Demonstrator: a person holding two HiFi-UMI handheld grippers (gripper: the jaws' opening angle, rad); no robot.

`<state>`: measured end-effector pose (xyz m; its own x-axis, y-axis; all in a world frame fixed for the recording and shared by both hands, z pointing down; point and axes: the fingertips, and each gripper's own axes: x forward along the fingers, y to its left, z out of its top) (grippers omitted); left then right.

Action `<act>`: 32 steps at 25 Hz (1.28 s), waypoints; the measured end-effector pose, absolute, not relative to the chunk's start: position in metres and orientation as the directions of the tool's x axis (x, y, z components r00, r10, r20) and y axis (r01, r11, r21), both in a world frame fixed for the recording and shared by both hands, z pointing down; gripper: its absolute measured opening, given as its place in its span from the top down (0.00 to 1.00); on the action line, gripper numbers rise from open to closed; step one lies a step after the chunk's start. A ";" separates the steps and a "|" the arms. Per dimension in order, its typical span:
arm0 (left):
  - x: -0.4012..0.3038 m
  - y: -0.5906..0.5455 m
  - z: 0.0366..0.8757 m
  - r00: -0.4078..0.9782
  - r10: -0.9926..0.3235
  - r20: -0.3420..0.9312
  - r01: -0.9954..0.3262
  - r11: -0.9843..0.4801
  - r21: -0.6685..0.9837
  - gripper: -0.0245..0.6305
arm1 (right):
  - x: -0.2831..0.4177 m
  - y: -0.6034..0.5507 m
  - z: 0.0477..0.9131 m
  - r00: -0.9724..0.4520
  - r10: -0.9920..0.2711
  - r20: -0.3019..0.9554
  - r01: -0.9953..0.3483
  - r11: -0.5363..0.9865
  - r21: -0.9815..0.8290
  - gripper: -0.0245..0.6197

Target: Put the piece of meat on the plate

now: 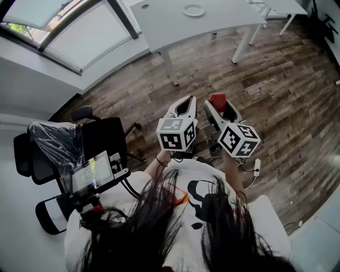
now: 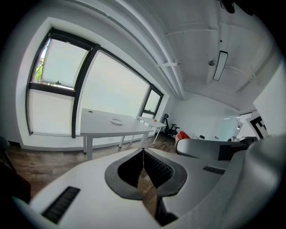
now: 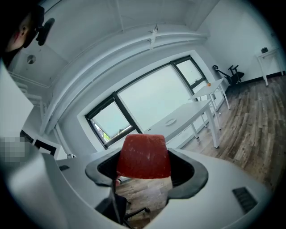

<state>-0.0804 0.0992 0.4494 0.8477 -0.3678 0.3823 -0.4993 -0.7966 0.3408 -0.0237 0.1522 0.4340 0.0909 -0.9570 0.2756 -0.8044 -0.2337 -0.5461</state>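
Note:
My right gripper (image 3: 144,157) is shut on a red piece of meat (image 3: 144,156), which sticks up between the jaws; in the head view the meat (image 1: 217,100) shows at the tip of that gripper (image 1: 217,104). My left gripper (image 1: 185,104) is held beside it, shut and empty, jaw tips touching (image 2: 143,151). A white plate (image 1: 194,10) lies on the white table (image 1: 175,24) far ahead; the plate (image 2: 116,121) and table (image 2: 96,123) also show small in the left gripper view, and the plate (image 3: 170,121) in the right gripper view.
Wooden floor lies between me and the table. A black office chair (image 1: 69,146) with a mounted screen (image 1: 92,171) stands at my left. A second white table (image 1: 284,7) is at the back right. Large windows (image 1: 58,26) run along the left wall.

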 end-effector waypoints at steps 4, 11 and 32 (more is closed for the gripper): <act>-0.055 0.046 0.455 0.848 -0.353 0.394 -0.496 -0.790 0.360 0.95 | 0.001 0.098 0.435 0.075 -0.954 0.292 -0.805 -0.231 -0.547 0.47; -0.039 -0.055 0.443 0.828 -0.421 0.369 -0.550 -0.737 0.393 0.95 | 0.017 0.014 0.431 0.030 -0.950 0.310 -0.813 -0.203 -0.545 0.47; 0.025 -0.144 0.451 0.854 -0.357 0.379 -0.499 -0.770 0.398 0.95 | 0.090 -0.074 0.446 0.097 -0.931 0.351 -0.780 -0.290 -0.555 0.47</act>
